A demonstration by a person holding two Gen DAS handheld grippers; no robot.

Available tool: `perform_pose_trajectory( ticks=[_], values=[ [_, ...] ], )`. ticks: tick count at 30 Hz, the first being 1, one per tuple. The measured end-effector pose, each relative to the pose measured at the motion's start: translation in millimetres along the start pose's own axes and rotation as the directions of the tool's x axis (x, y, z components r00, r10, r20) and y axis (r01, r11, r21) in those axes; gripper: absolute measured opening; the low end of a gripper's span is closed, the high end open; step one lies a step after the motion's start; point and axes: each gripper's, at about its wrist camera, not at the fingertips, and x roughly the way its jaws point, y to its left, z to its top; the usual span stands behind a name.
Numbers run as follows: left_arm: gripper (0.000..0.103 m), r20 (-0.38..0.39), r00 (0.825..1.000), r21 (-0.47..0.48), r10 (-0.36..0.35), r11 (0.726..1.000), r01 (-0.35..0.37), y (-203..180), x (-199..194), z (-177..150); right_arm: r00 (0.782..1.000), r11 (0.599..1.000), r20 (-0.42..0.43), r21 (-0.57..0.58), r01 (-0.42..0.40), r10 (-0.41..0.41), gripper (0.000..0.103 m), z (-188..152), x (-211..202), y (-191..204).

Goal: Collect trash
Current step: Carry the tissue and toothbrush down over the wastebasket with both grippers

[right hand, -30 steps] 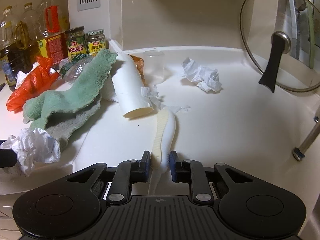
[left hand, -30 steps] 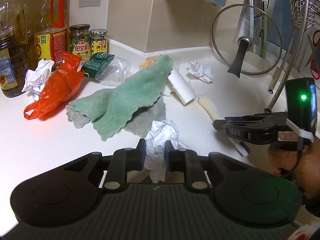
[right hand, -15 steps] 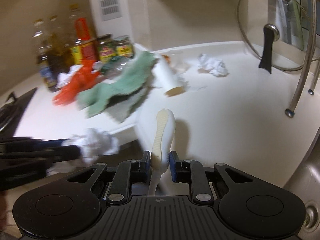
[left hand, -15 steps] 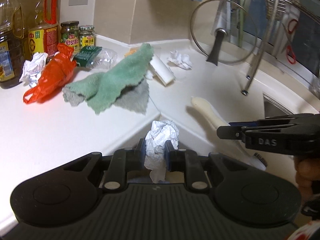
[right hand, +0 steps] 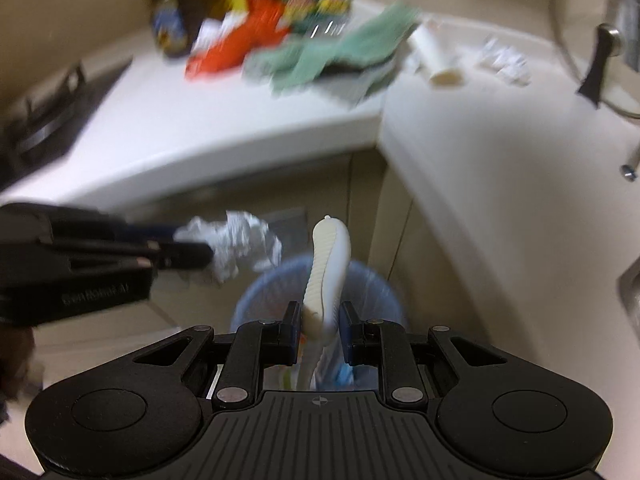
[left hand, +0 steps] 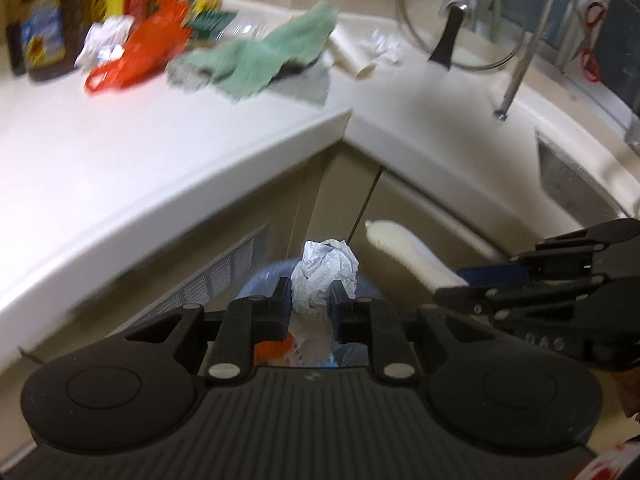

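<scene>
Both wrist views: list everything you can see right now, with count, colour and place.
Paper ball: one, white, in left gripper.
Brush handle: one, cream, in right gripper.
Bin: one, blue, on floor below both.
Cloth: one, green, on counter.
Bag: one, orange, counter.
Paper wad: one, white, counter.
Tube: one, white, counter.
Bottles: several, blurred, back.
Lid: one, glass, leaning.
Left gripper: shut.
Right gripper: shut.
</scene>
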Motion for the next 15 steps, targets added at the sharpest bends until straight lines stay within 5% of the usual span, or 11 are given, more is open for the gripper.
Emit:
perform_pose_trajectory(
  ticks=[15],
  values=[
    [0.017,-0.176,0.978,-0.175,0.109,0.975,-0.14,13.4,82.9,-42.2,0.962,0.998,-0.274,-0.057,-0.031,0.014,0.02,-4.8,125.8,-19.7]
  ],
)
